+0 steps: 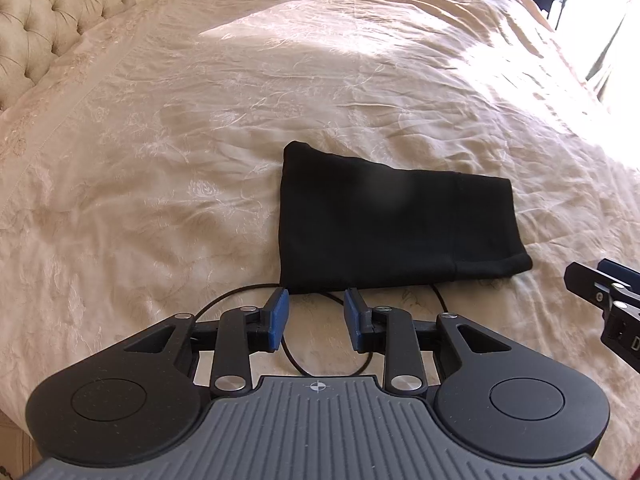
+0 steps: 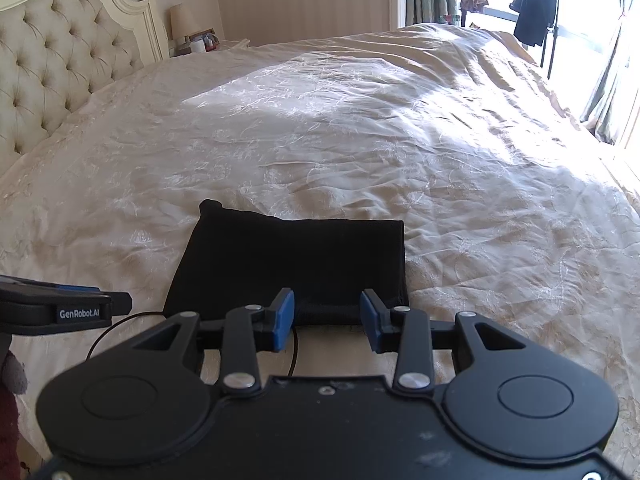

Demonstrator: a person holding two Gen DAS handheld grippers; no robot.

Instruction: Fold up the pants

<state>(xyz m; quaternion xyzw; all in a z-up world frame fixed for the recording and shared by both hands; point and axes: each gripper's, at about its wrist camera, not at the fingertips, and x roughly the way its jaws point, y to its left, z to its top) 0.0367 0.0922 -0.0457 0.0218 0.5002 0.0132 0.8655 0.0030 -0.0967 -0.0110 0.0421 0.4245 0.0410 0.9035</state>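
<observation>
1. The pants (image 1: 384, 224) lie folded into a compact black block on the bed (image 1: 200, 120), just ahead of both tongs, long axis running left to right.
2. The left tongs (image 1: 316, 320) are spread and empty, just short of the block's near left corner; the right tongs (image 2: 328, 320) are spread too, at its near edge, and look slightly closer.
3. The pants are soft, matte knit with a rounded folded end; the bed cover is cream, embroidered and creased. A thin black cord (image 1: 224, 300) loops beside the near edge.
</observation>
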